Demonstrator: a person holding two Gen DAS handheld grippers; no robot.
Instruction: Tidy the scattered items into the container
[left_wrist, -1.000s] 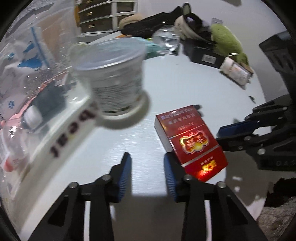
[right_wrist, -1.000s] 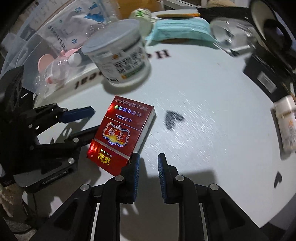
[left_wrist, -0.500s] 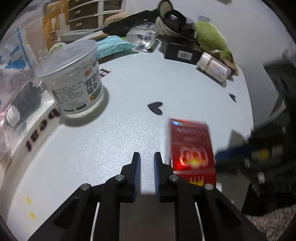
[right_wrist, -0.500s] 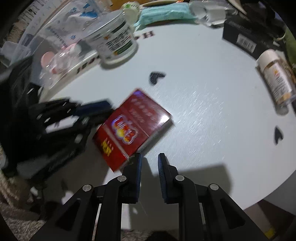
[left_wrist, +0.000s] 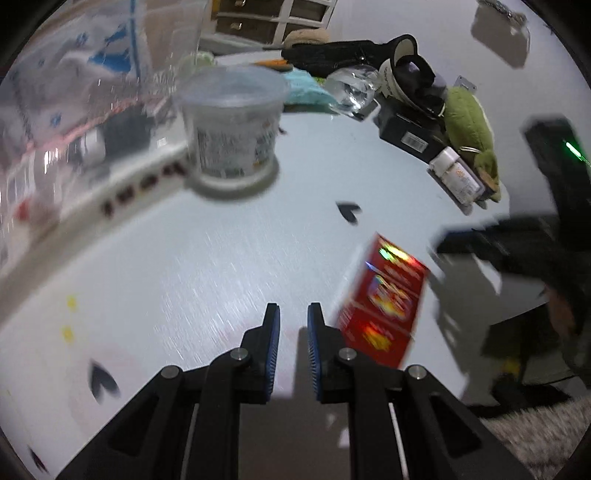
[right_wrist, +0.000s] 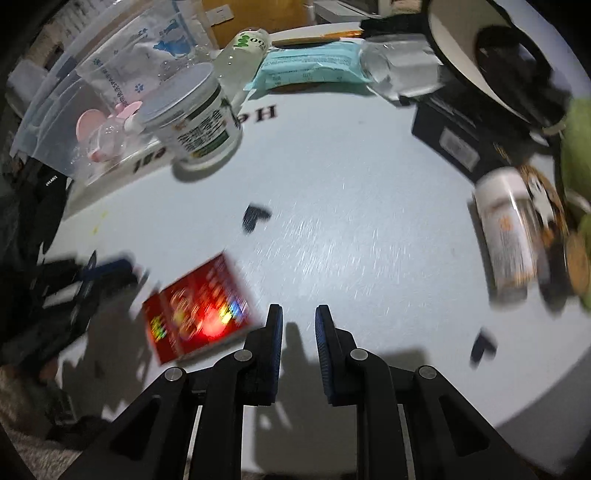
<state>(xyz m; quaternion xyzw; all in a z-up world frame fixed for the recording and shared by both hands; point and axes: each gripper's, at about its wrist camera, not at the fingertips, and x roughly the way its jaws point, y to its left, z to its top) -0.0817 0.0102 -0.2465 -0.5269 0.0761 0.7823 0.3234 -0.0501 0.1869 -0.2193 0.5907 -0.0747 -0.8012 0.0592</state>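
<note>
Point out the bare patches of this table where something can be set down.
Most room is the bare middle of the white table, between the white tub, the red box and the lying white bottle. The far edge is crowded: teal packet, clear glass, black box.

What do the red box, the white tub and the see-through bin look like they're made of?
Red box: probably glossy printed cardboard; rainbow foil glints on its face.
White tub: looks like smooth plastic with a printed label and a greyish lid, though blur leaves it open.
See-through bin: clear, shiny plastic; the things inside show through its wall.
</note>
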